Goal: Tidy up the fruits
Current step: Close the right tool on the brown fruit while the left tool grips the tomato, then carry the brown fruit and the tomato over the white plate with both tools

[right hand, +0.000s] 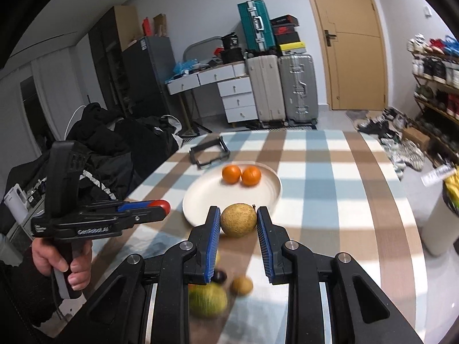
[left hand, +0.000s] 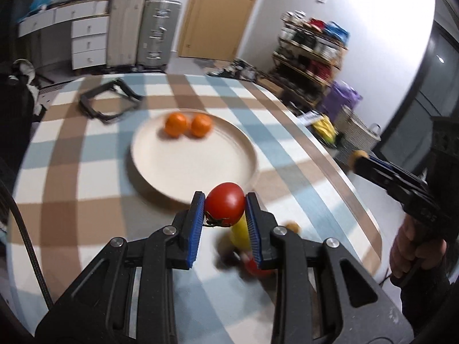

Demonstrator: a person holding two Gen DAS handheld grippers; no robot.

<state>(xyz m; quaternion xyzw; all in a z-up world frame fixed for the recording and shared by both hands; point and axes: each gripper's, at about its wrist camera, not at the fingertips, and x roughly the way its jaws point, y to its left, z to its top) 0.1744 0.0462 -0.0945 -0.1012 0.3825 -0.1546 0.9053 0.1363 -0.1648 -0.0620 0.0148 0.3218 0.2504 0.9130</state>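
We hold the left gripper (left hand: 225,209) with its blue pads (left hand: 197,223) closed against both sides of a red tomato (left hand: 225,204), which is raised above the checked tablecloth (left hand: 86,177). Below it the loose fruit is blurred: we make out a yellow piece (left hand: 239,233) and something red (left hand: 254,266), partly hidden behind the right finger.

We hold the right gripper (right hand: 238,223) narrowly parted around a tan, rough-skinned round fruit (right hand: 238,219). A slim gap shows at the right pad, so firm contact on that side cannot be confirmed. Beneath the fingers lie a blurred green-yellow fruit (right hand: 208,299), a small brown one (right hand: 242,285) and a dark one (right hand: 220,275), half covered.

Beyond both tools, the white plate (right hand: 200,195) carries two oranges (right hand: 231,174), touching, at its far side. A black frame (right hand: 209,152) lies behind the plate.
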